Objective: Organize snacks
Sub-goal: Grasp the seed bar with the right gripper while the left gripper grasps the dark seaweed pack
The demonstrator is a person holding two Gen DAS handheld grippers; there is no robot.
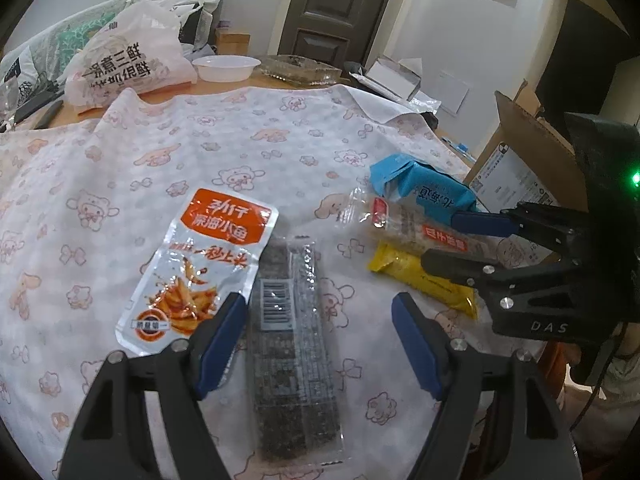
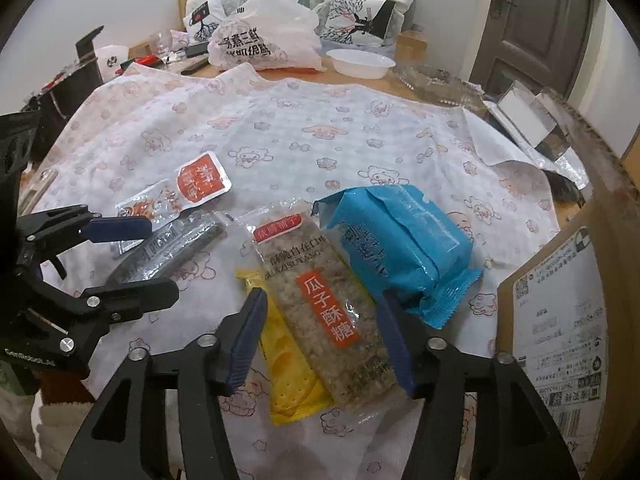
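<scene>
A: Why are the snacks grouped like this on the printed cloth [image 1: 200,140]?

B: Two clusters are seen. The dried-fish pouch [image 1: 200,264] and the seaweed strip pack [image 1: 292,356] are laid side by side, touching, in front of the left gripper [image 1: 320,340]. Jaws are spread wide; the seaweed pack is straddled at its near end, pads not pressed on it. Judged as lined up for a pick.

A: And the right side?

B: The seed-brittle bar [image 2: 328,312] is stacked over the yellow cracker pack [image 2: 292,380], w/ the blue wrapped pack [image 2: 396,252] just beside. The right gripper [image 2: 324,340] is set astride the bar; jaws are parted, no squeeze seen, so nothing is gripped.

A: Containers?

B: A cardboard box [image 2: 560,320] w/ shipping label is stood at the right edge, prob. the destination; its inside is not visible. A white plastic bowl [image 2: 360,62] far back looks empty. Contents of the printed plastic bag [image 2: 264,40] can't be told.
</scene>
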